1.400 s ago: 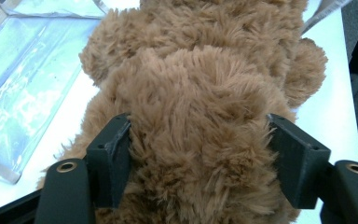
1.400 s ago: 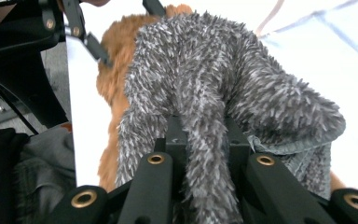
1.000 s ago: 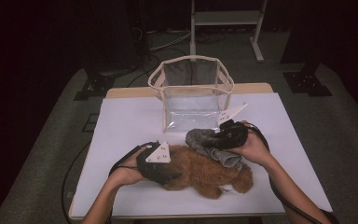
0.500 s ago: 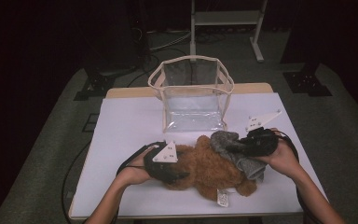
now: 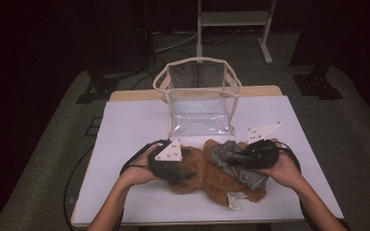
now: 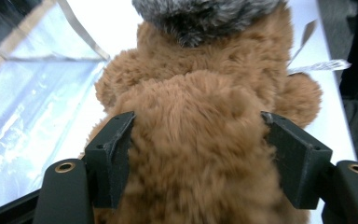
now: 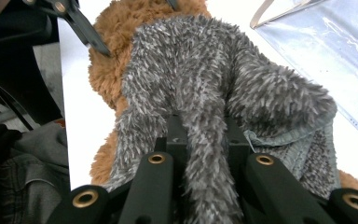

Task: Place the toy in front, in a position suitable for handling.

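On the white surface [image 5: 125, 144] our left gripper [image 6: 200, 154], jaws just widened, straddles the brown teddy bear [image 6: 205, 140], while our right gripper [image 7: 200, 154], shifted rightward, pinches the grey fuzzy garment [image 7: 205, 93].

bag [image 5: 200, 103] blocks far side | table [image 5: 125, 130] left bare

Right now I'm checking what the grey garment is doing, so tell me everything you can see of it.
The grey garment is a fuzzy, long-piled piece with a flatter knitted inside showing at one edge. It lies crumpled over the brown teddy bear, in front of the clear bag. The right claw is shut on a fold of it. The left claw grips the bear, not the garment.
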{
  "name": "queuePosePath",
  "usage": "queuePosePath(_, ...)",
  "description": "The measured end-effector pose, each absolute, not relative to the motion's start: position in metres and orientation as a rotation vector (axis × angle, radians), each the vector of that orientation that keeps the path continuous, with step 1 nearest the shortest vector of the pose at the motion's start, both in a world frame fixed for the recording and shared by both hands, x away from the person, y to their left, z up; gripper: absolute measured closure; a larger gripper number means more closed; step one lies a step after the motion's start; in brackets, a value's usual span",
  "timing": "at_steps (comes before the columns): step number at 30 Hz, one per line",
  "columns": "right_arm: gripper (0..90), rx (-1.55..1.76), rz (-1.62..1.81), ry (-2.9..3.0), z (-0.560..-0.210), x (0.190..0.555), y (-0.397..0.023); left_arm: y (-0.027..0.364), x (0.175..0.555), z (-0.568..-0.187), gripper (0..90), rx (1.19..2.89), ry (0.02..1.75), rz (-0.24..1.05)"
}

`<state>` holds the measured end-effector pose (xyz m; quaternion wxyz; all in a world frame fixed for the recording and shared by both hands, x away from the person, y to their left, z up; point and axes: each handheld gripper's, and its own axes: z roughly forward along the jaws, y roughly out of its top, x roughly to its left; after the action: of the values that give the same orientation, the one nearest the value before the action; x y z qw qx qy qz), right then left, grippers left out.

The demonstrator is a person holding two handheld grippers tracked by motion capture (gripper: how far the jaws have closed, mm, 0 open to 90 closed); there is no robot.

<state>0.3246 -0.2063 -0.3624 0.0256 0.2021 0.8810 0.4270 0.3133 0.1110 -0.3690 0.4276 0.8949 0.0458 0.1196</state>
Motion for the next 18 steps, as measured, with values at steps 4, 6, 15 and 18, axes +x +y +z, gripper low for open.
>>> queuePosePath(4, 77.5, 0.633, 1.323, 2.704, -0.365, 0.324, -0.212, 0.129, 0.31, -0.369, 28.9, 2.217, 0.12, 0.31)
queuePosePath(6, 77.6, 0.637, 1.309, 2.695, -0.365, 0.325, -0.215, 0.138, 0.31, -0.373, 27.8, 2.215, 0.147, 0.313)
queuePosePath(15, 77.7, 0.701, 1.305, 2.696, -0.361, 0.334, -0.228, 0.131, 0.32, -0.402, 39.4, 2.101, 0.23, 0.187)
queuePosePath(18, 77.6, 0.71, 1.334, 2.673, -0.351, 0.332, -0.231, 0.117, 0.321, -0.403, 40.1, 2.106, 0.221, 0.194)
